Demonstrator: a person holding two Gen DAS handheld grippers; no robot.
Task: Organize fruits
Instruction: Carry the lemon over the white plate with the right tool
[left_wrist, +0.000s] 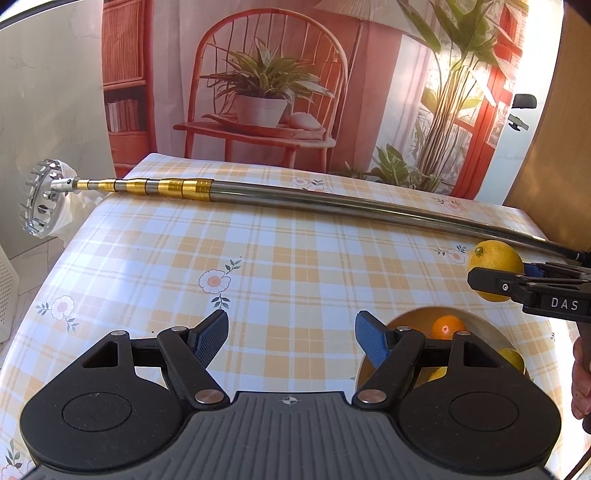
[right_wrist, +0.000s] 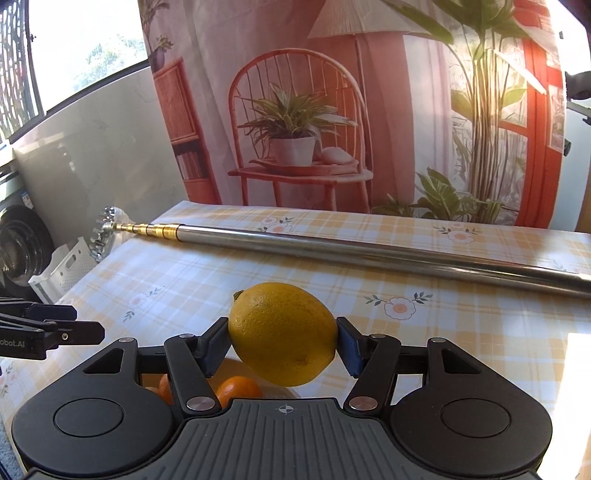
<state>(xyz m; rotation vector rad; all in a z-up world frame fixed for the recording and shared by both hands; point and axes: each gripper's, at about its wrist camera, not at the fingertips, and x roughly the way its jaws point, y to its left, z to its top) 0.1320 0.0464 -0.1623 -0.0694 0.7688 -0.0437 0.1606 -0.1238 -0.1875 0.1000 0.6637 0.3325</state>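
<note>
My right gripper (right_wrist: 282, 341) is shut on a yellow lemon (right_wrist: 282, 334), held just above a white bowl (right_wrist: 232, 369). In the left wrist view the same lemon (left_wrist: 493, 264) shows at the right edge, clamped in the right gripper (left_wrist: 517, 284), above the bowl (left_wrist: 480, 325). An orange (left_wrist: 447, 328) lies in the bowl with yellow fruit (left_wrist: 513, 360) beside it. From the right wrist, oranges (right_wrist: 238, 391) peek out under the lemon. My left gripper (left_wrist: 290, 341) hovers open over the checked tablecloth, left of the bowl, with nothing between its blue pads.
A long telescopic fruit-picker pole (left_wrist: 332, 201) lies across the back of the table (left_wrist: 258, 258), its metal basket head (left_wrist: 42, 197) hanging off the left edge. A printed backdrop hangs behind. A white crate (right_wrist: 66, 273) sits on the floor at left. A hand (left_wrist: 581, 376) shows at the right.
</note>
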